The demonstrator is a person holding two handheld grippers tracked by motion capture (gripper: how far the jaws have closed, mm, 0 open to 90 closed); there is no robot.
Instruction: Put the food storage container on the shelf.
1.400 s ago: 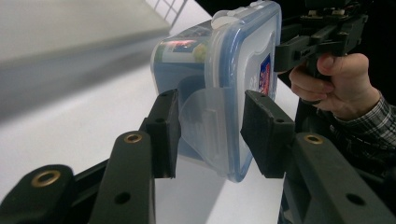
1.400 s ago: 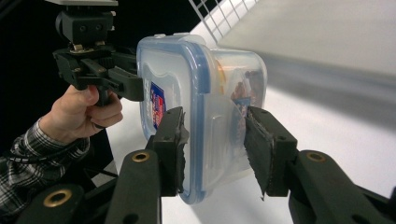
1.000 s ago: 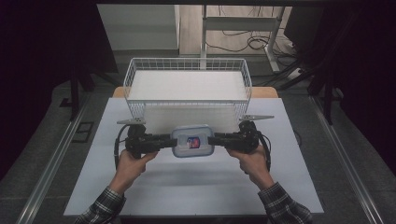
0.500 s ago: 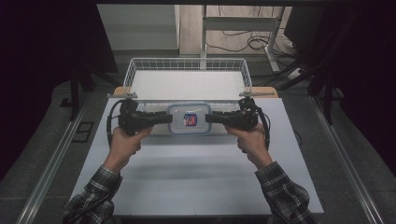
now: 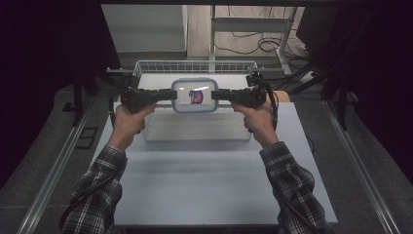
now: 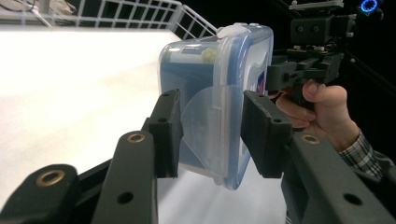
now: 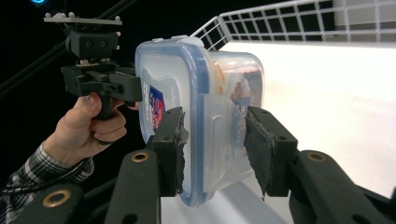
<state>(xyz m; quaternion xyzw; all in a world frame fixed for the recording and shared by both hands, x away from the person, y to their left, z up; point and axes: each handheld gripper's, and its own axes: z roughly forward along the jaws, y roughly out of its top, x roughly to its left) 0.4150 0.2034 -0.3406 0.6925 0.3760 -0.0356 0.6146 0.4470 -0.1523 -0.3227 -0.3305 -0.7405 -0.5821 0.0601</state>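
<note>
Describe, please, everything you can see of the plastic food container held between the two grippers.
The food container is a clear plastic box with rounded corners, a blue-rimmed snap lid and a red-and-blue label on top. Translucent locking flaps are folded down at its two short ends. Something pale and orange shows dimly through the wall; what it is cannot be told. It is held level in the air above the wire basket, with the left gripper clamped over one end flap and the right gripper over the other, top and bottom pinched by the jaws.

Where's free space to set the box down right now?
Two bare patches: the white floor of the white wire basket, under the clear blue-rimmed lidded plastic box, and the white tabletop between basket and near edge, flanked by plaid sleeves. Crowded at the box ends, where left tongs and right tongs grip.
</note>
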